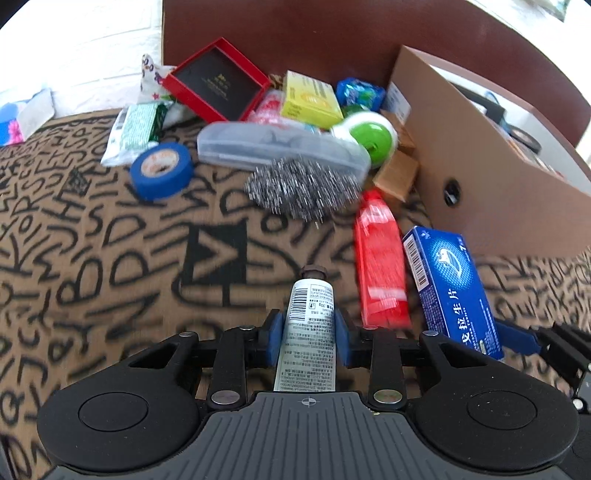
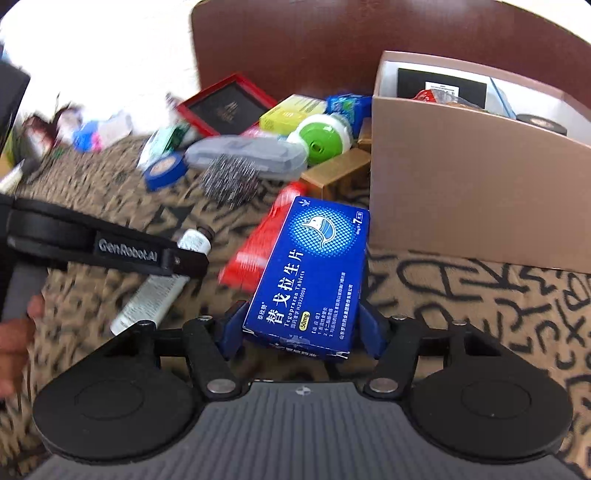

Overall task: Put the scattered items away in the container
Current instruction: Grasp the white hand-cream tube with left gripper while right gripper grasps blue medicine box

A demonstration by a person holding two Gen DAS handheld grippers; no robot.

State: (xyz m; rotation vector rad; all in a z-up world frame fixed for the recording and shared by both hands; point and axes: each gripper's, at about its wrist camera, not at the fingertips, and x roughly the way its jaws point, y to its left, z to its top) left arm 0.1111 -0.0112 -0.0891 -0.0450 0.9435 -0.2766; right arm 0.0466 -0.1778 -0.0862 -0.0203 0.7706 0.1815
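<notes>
A white tube (image 1: 308, 325) with a dark cap sits between the blue pads of my left gripper (image 1: 309, 330), which is shut on it above the patterned cloth (image 1: 92, 266). In the right wrist view, my right gripper (image 2: 303, 326) is shut on a blue medicine box (image 2: 314, 273), held tilted just left of the cardboard container (image 2: 461, 192). The left gripper (image 2: 184, 260) and its tube (image 2: 155, 295) show at the left of that view. The blue box (image 1: 454, 291) also appears at the right of the left wrist view, beside the container (image 1: 480, 192), which holds several items.
Loose on the cloth lie a red tube (image 1: 380, 266), a steel scourer (image 1: 303, 188), a blue tape roll (image 1: 162, 170), a clear case (image 1: 258, 147), a green-and-white round thing (image 1: 373, 136), a yellow box (image 1: 310, 99) and a red lid (image 1: 218, 81). A brown headboard (image 1: 295, 33) stands behind.
</notes>
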